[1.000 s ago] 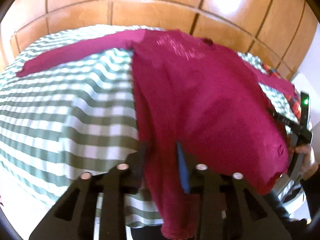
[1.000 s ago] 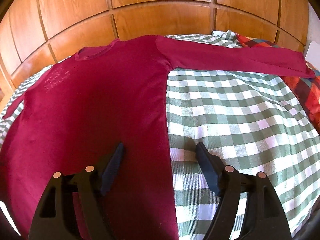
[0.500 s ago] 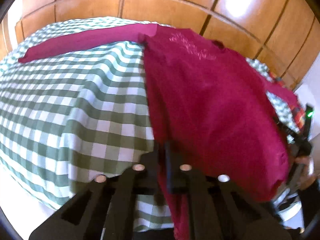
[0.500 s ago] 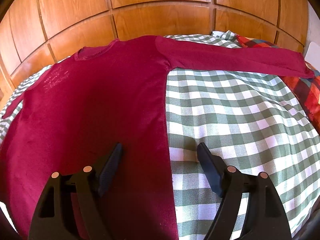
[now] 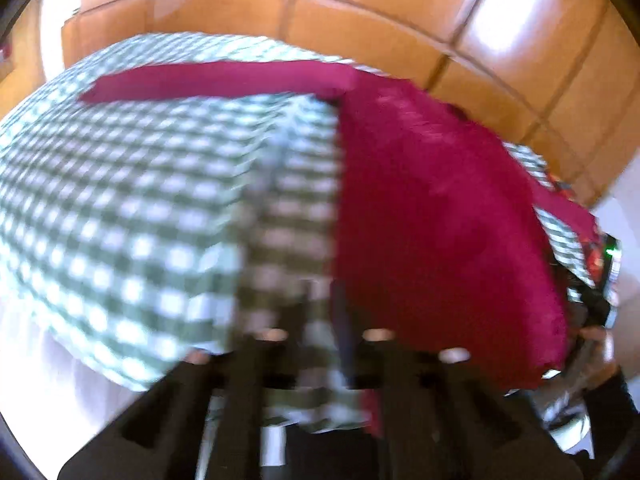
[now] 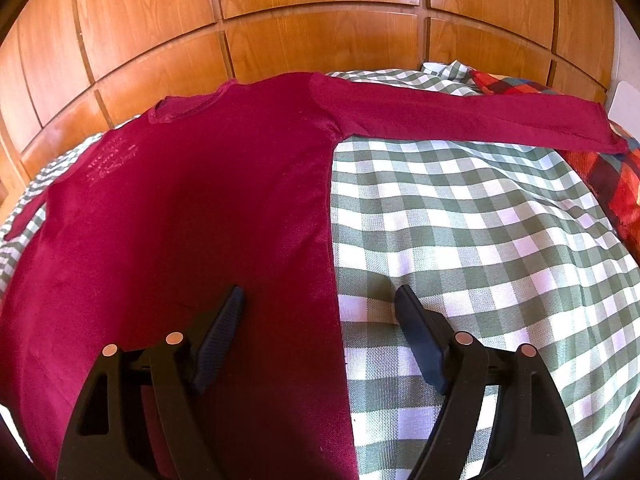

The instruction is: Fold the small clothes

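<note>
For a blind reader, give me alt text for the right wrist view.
A dark red long-sleeved top lies flat on a green checked cloth, one sleeve stretched out sideways. The right gripper hangs open over its side edge.

Crimson long-sleeved knit garment (image 6: 180, 216): soft, matt cloth with fine fuzz. Green-and-white checked bedcover (image 6: 460, 240): woven cloth, visibly textured. Orange-brown panelled wooden wall (image 6: 320, 12): smooth, glossy varnish. Right gripper (image 6: 320, 308): matt black plastic; ribbed finger pads (image 6: 224, 332).
</note>
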The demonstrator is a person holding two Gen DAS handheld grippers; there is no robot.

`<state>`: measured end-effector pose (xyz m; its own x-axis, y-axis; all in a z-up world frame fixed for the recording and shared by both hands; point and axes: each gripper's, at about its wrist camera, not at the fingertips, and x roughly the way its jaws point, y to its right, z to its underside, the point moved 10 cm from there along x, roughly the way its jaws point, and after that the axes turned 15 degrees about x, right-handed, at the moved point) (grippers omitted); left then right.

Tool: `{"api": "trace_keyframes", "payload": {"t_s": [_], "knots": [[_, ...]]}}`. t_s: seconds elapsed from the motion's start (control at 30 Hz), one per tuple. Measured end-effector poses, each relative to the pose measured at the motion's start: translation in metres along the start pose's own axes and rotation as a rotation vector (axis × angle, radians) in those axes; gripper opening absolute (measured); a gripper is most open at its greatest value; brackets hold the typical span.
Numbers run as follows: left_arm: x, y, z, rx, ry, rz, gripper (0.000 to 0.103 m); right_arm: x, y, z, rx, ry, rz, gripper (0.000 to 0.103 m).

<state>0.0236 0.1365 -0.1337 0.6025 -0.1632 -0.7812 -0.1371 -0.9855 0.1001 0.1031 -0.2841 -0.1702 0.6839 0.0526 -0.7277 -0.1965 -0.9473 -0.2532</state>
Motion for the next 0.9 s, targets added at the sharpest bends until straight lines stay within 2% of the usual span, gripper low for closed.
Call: {"api": "trace_keyframes", "payload": {"t_s": [0.03,0.1,0.2,0.23,0.3,0.33,0.4,0.43,0.47,0.57,0.63,0.73,0.8,0.9], "knots": [[0.001,0.008,-0.004,0.048,0.004,-0.016,0.048,0.000,0.000,0.000,0.002,0.002,-0.003,0.077],[0.008,0.018,0.000,0.121,-0.033,-0.041,0.047,0.000,0.000,0.000,0.008,0.010,-0.009,0.077],[0.014,0.005,0.015,0.026,-0.069,-0.007,0.049,0.001,0.000,0.000,0.009,0.009,-0.010,0.078],[0.015,0.003,0.019,-0.018,-0.074,0.020,0.052,0.000,0.000,0.000,0.010,0.009,-0.009,0.078],[0.015,0.003,0.027,-0.087,-0.070,0.072,0.052,0.000,0.000,0.000,0.011,0.010,-0.010,0.078],[0.017,0.005,0.029,-0.095,-0.070,0.083,0.049,0.000,0.000,0.001,0.011,0.010,-0.008,0.078],[0.020,0.011,0.027,-0.088,-0.065,0.103,0.029,0.000,0.000,0.001,0.010,0.010,-0.005,0.078],[0.021,0.016,0.021,-0.087,-0.057,0.130,0.012,0.000,0.000,0.001,0.010,0.009,-0.004,0.078],[0.023,0.018,0.015,-0.090,-0.047,0.135,0.003,-0.001,0.000,0.001,0.011,0.008,-0.004,0.078],[-0.004,0.024,-0.012,-0.090,0.027,0.203,0.003,0.000,-0.001,0.001,0.010,0.011,-0.002,0.078],[-0.026,0.023,-0.021,-0.044,0.060,0.177,0.003,0.000,0.000,0.000,0.013,0.012,-0.005,0.078],[-0.027,0.016,-0.009,-0.026,-0.001,0.148,0.004,0.000,0.000,0.001,0.013,0.012,-0.004,0.078],[-0.020,0.000,0.004,-0.054,-0.055,0.094,0.005,0.000,0.000,0.000,0.013,0.011,-0.004,0.078],[-0.020,-0.020,0.016,-0.118,-0.055,0.051,0.012,0.000,0.000,0.001,0.010,0.009,-0.001,0.078]]}}
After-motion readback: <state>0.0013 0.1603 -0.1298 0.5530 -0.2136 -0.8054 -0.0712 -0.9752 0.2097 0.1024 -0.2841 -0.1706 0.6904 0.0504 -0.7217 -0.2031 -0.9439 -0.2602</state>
